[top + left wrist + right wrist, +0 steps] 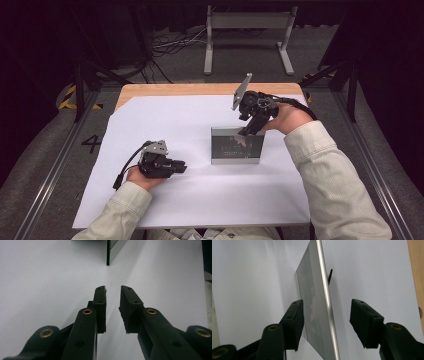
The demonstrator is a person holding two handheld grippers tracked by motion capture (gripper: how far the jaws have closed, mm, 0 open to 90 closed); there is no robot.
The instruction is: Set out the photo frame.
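Note:
A silver-edged picture frame [236,146] with a dark picture stands upright on the white sheet [200,200], right of centre. My right gripper [246,131] reaches down over its top right corner. In the right gripper view the frame [317,310] runs edge-on between the open jaws of that gripper [327,305]; the left pad is close to the glass and the right pad stands well off. My left gripper [182,167] lies low on the sheet to the frame's left and points at it. Its jaws [113,288] are a narrow gap apart with nothing between them, and the frame's edge [112,250] lies ahead.
The white sheet covers most of a wooden table, whose bare edge [200,89] shows at the back. A grey metal stand [247,22] and cables [175,42] sit on the floor beyond. Open sheet lies in front of and to the left of the frame.

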